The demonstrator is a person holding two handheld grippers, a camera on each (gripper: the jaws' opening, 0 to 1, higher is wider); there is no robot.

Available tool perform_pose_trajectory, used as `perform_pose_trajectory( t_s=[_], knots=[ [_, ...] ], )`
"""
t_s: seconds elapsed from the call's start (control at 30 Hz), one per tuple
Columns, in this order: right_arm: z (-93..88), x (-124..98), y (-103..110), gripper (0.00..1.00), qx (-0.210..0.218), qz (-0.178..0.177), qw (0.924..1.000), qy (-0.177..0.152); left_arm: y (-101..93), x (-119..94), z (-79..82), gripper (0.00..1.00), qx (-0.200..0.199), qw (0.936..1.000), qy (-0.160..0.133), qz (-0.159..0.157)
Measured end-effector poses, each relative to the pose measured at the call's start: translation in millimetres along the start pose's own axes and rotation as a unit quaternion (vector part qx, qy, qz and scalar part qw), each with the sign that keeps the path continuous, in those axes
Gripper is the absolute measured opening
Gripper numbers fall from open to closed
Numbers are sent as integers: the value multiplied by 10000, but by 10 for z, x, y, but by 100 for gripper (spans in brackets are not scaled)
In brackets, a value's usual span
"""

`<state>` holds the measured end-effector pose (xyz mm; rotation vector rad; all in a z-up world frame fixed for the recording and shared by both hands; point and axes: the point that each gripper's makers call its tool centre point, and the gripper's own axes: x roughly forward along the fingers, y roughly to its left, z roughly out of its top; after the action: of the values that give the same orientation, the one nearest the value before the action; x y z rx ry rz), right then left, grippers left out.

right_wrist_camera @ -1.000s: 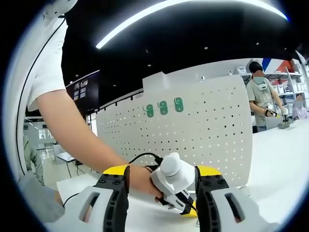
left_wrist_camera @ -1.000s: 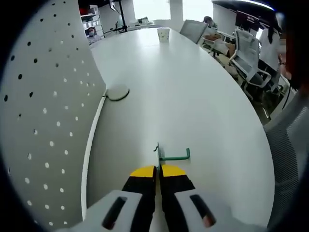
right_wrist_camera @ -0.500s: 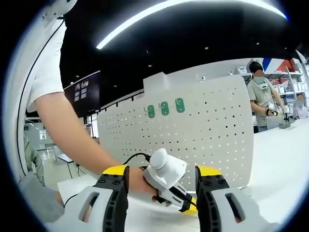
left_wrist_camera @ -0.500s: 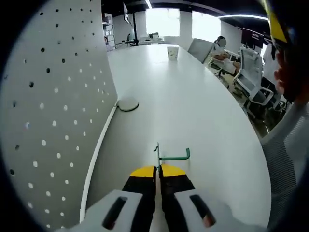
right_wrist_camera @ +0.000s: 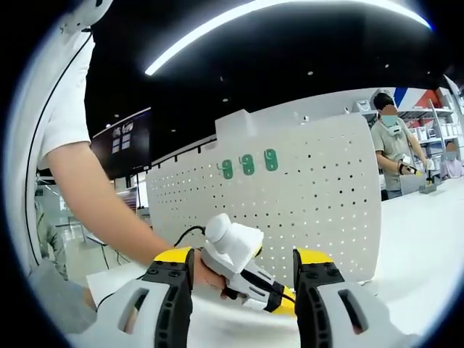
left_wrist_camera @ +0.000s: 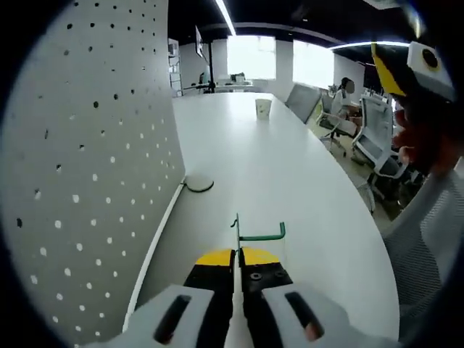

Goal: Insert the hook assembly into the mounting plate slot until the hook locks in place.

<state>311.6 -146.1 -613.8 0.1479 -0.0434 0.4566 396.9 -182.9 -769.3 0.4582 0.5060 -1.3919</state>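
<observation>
**White pegboard waits, green hook gripped**

White pegboard (left_wrist_camera: 80, 181) fills nine o'clock in the left gripper view, standing on the table (left_wrist_camera: 290, 174). In the right gripper view it (right_wrist_camera: 290, 196) already carries three green hooks (right_wrist_camera: 248, 164) near twelve. The left gripper (left_wrist_camera: 237, 259) is clamped on one hook (left_wrist_camera: 259, 233); this looks like the approach, and next the hook must turn toward a hole. The right gripper (right_wrist_camera: 243, 270) stands wide open, empty. One cup (left_wrist_camera: 263, 107) sits far off.
</observation>
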Motion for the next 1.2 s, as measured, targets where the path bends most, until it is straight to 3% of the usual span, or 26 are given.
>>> perform_pose_trajectory(
  t_s=[0.07,0.13,0.37,0.63,0.87,1.2],
  knots=[
    [9,1,5,53,2,6,10000,-4,0,-54,113,2,86,9995,-288,77],
    [16,-1,4,53,-4,6,10000,-13,-11,-107,190,2,-74,9988,-468,77],
    [44,-1,28,53,-29,32,10000,-34,-3,-249,306,2,41,9968,-767,211],
    [85,-9,35,53,-30,18,10000,-77,-7,-491,510,2,-34,9904,-1347,303],
    [110,-23,52,53,-36,26,10000,-79,13,-719,712,2,-178,9803,-1923,415],
    [229,-11,102,53,-57,63,9998,-185,-62,-1073,908,2,-291,9658,-2508,587]
  ],
)
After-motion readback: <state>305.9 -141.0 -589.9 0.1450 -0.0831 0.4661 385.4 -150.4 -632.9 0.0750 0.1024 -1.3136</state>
